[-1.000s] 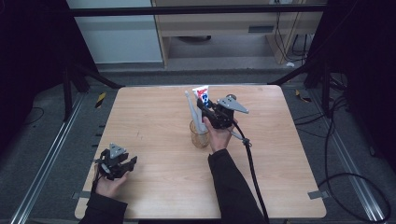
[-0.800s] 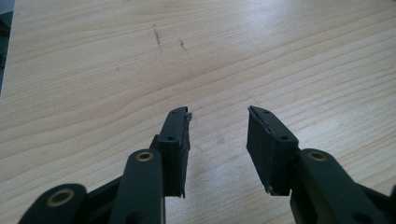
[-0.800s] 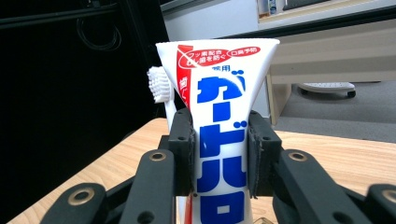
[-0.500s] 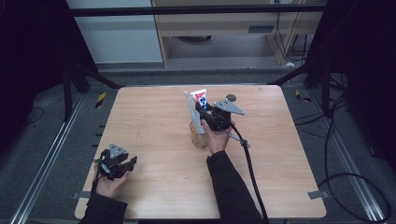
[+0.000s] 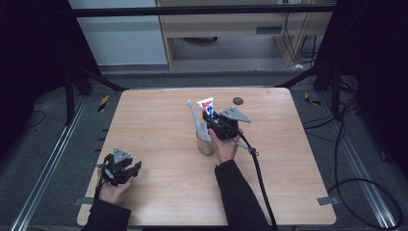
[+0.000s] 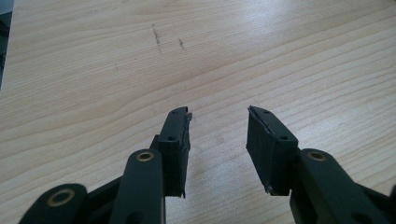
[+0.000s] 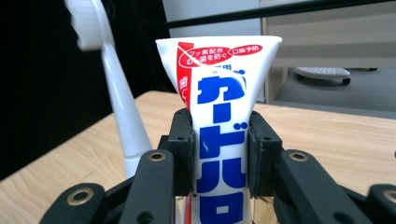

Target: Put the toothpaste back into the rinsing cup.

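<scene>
My right gripper (image 5: pixel 213 120) is shut on an upright white toothpaste tube (image 5: pixel 208 107) with blue lettering and a red stripe. Its pads press both sides of the tube (image 7: pixel 219 140) at mid-height. The tube stands right over a small clear cup (image 5: pixel 206 146) at the middle of the table; its lower end is hidden. A white toothbrush (image 5: pixel 195 120) leans in that cup, bristles up, and appears left of the tube in the right gripper view (image 7: pixel 119 107). My left gripper (image 5: pixel 122 169) rests at the near left of the table, open (image 6: pixel 218 116), with only bare wood between its jaws.
The wooden table (image 5: pixel 159 115) has a small dark round object (image 5: pixel 237 100) lying behind the cup toward the far edge. The right gripper's cable (image 5: pixel 260 178) trails across the near right of the table. Dark frame legs and floor cables surround the table.
The right gripper and the tube have shifted slightly nearer and lower over the cup. The left gripper has stayed where it was.
</scene>
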`<state>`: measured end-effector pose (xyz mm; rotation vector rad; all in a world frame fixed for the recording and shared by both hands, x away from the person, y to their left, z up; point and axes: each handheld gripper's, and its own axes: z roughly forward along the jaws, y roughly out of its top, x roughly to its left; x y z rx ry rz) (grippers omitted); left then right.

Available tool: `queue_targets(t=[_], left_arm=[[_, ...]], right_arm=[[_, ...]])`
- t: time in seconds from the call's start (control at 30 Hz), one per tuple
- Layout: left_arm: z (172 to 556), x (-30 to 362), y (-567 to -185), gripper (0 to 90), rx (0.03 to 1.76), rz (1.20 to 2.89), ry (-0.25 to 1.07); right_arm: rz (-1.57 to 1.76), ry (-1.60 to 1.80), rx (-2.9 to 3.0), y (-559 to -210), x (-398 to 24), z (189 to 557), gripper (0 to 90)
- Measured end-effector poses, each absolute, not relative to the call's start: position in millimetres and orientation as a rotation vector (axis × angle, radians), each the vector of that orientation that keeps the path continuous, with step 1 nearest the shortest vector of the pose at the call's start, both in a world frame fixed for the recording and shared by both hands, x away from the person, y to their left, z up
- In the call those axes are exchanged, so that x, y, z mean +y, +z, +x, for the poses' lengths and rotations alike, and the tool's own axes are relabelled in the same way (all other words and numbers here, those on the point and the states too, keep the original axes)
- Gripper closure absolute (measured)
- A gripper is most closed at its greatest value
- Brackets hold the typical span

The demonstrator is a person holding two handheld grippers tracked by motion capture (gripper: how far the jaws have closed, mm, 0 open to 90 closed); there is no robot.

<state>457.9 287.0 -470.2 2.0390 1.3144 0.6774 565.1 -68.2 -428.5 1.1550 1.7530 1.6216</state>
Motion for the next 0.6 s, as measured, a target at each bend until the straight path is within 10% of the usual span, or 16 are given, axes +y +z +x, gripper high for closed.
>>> queue_targets(t=[0.6], left_arm=[[458, 286, -471, 58.7, 1.314, 2.043, 0.679]], right_arm=[[1.161, 1.498, 1.882, -417, -76, 550, 61.5]])
